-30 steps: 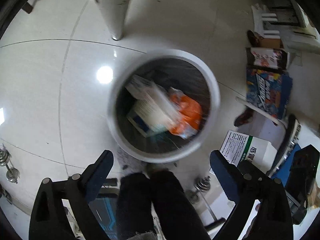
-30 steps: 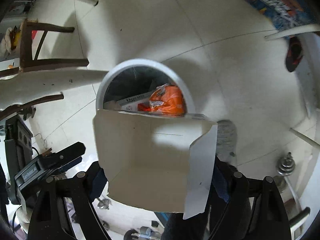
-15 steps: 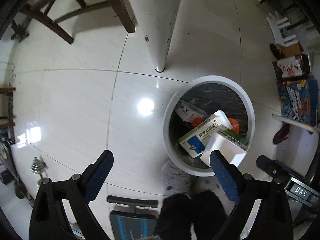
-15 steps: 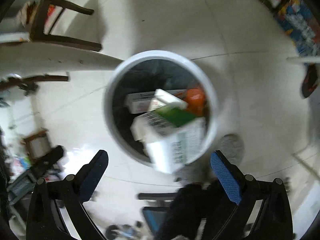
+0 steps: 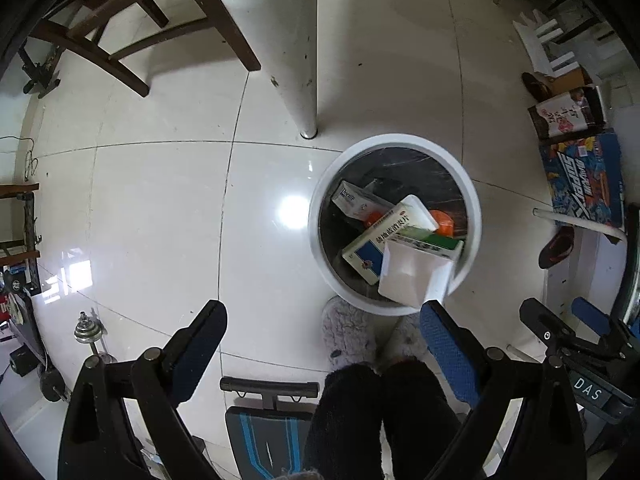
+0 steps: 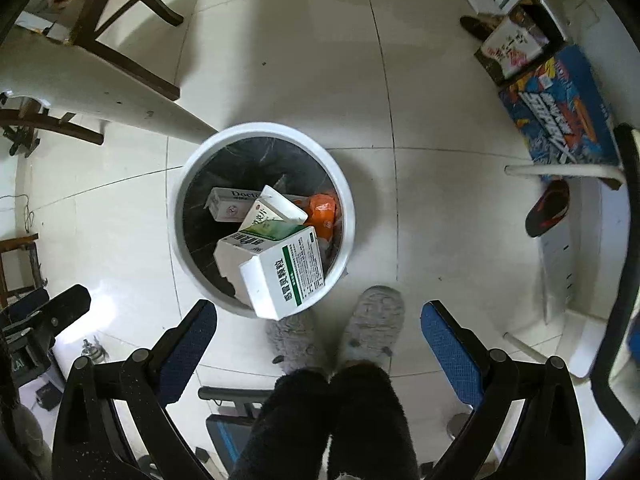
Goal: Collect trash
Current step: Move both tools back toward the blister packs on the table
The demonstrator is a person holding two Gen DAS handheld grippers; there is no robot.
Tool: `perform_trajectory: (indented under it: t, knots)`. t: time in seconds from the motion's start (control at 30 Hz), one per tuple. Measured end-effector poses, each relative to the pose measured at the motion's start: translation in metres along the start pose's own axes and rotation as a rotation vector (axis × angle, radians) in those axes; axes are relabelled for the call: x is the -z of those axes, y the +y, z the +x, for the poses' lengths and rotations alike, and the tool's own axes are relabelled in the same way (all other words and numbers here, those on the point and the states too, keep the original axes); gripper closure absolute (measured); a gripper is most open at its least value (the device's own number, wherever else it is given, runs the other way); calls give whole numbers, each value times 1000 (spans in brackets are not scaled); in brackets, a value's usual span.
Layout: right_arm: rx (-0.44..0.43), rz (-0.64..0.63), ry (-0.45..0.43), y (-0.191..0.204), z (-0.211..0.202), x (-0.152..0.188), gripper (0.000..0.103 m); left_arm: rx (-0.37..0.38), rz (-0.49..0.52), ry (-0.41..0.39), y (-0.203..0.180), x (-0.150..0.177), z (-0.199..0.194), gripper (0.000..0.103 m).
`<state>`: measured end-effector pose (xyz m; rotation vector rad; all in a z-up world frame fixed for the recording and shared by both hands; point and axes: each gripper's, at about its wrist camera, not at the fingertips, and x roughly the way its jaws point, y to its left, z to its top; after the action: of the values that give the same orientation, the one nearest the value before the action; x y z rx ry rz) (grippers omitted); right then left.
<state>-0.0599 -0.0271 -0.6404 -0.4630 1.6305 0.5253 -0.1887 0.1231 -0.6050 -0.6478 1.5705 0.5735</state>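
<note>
A round white trash bin (image 5: 474, 200) (image 6: 348, 216) with a black liner stands on the tiled floor. Inside lie several medicine boxes and an orange wrapper (image 5: 444, 222) (image 6: 322, 212). A large white and green box (image 6: 280, 268) (image 5: 416, 268) rests tilted on top, leaning over the near rim. My left gripper (image 5: 322, 328) hangs open above the floor, left of the bin, nothing between its fingers. My right gripper (image 6: 318, 326) is open too, high above the bin's near side, holding nothing. Both point straight down.
A person's grey slippers (image 6: 374, 320) and dark trouser legs stand just before the bin. A white table leg (image 5: 296, 60) and a wooden chair (image 5: 132, 12) are behind. Colourful cartons (image 6: 560, 108) and a sandal (image 6: 548, 208) lie to the right. A small dumbbell (image 5: 88, 332) sits near left.
The right gripper let go of the large white box, which dropped into the bin and settled on the other boxes. Both grippers rose, so the bin looks smaller.
</note>
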Motion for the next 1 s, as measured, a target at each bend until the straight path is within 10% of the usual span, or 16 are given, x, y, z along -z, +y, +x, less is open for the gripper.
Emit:
perform_trajectory:
  t: [0.67,1.0]
  knots:
    - [-37,-60,-85,25,-234,48,0,43,46,-99,2,44,-210,5]
    - [-190,50,-169,16,-369,40,1,29,39,-236,-17,22,-324,5]
